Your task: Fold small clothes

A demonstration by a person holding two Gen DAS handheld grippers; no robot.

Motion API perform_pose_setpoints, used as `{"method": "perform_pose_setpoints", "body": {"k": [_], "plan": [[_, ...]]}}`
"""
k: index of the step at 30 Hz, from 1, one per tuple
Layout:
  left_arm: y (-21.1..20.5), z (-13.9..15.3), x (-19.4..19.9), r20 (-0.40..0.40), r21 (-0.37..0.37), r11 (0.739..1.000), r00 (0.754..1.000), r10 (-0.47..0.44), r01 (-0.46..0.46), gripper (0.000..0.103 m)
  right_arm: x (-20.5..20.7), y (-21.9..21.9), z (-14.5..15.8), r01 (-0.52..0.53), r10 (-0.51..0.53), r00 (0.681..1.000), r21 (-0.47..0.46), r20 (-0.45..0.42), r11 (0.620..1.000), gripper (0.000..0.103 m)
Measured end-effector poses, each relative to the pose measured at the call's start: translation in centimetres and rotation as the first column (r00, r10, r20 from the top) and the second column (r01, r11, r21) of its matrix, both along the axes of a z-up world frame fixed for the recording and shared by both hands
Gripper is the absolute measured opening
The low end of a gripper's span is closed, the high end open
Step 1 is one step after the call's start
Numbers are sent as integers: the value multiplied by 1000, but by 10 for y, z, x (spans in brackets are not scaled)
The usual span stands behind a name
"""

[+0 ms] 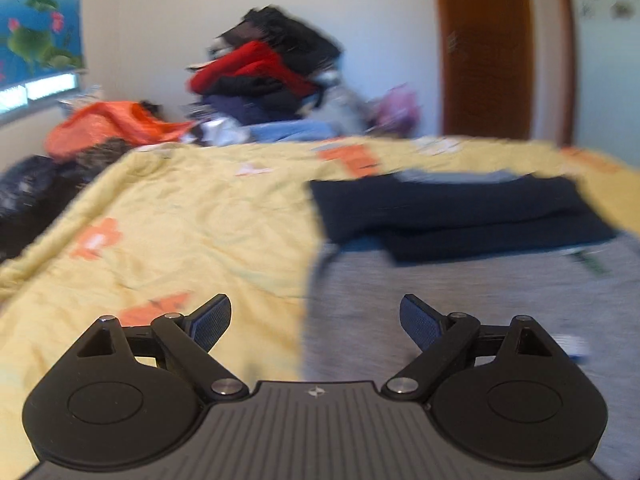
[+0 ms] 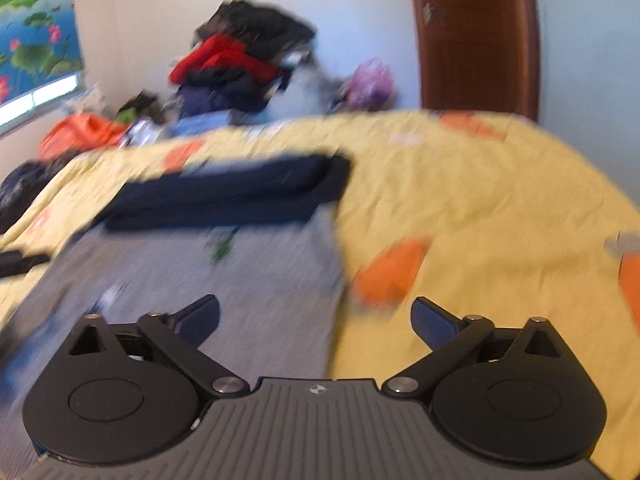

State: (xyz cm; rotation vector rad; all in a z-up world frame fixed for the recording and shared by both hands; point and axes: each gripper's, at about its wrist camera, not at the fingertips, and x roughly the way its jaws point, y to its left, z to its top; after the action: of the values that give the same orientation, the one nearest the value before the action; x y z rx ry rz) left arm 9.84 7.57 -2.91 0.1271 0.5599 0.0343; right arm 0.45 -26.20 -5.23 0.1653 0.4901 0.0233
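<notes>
On the bed with the yellow quilted cover with orange flowers [image 1: 180, 220] lies a grey knitted garment [image 1: 460, 312], spread flat. At its far end rests a dark navy folded cloth [image 1: 452, 212], touching it. The left gripper [image 1: 316, 320] hangs over the left edge of the grey garment, its jaws wide and holding nothing. The right gripper [image 2: 316, 320] hangs over the right edge, jaws wide too, nothing between them. Far behind, near the wall, stands a heap of mixed clothes [image 1: 272, 76]; right of it is a brown wooden door [image 1: 488, 48].

Matt grey knit garment [image 1: 460, 320] lies on a crinkled yellow cotton quilt [image 1: 180, 220].
</notes>
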Motion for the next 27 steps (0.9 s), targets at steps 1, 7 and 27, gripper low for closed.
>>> {"method": "perform_pose_setpoints", "body": {"k": [1,7,27], "plan": [[0,-1,11,-17,45,999,1000,15,-14,92,11,-4,1,6,-6,1000,-11,14,1000,88],[-15,-17,62,-54,197,980,998,40,-28,92,97,6,-9,-67,48,988,-125,-147,990,58],[21,-8,-23,-45,-42,999,999,30,-32,54,51,-7,-24,-39,56,985,100,-166,994,94]]}}
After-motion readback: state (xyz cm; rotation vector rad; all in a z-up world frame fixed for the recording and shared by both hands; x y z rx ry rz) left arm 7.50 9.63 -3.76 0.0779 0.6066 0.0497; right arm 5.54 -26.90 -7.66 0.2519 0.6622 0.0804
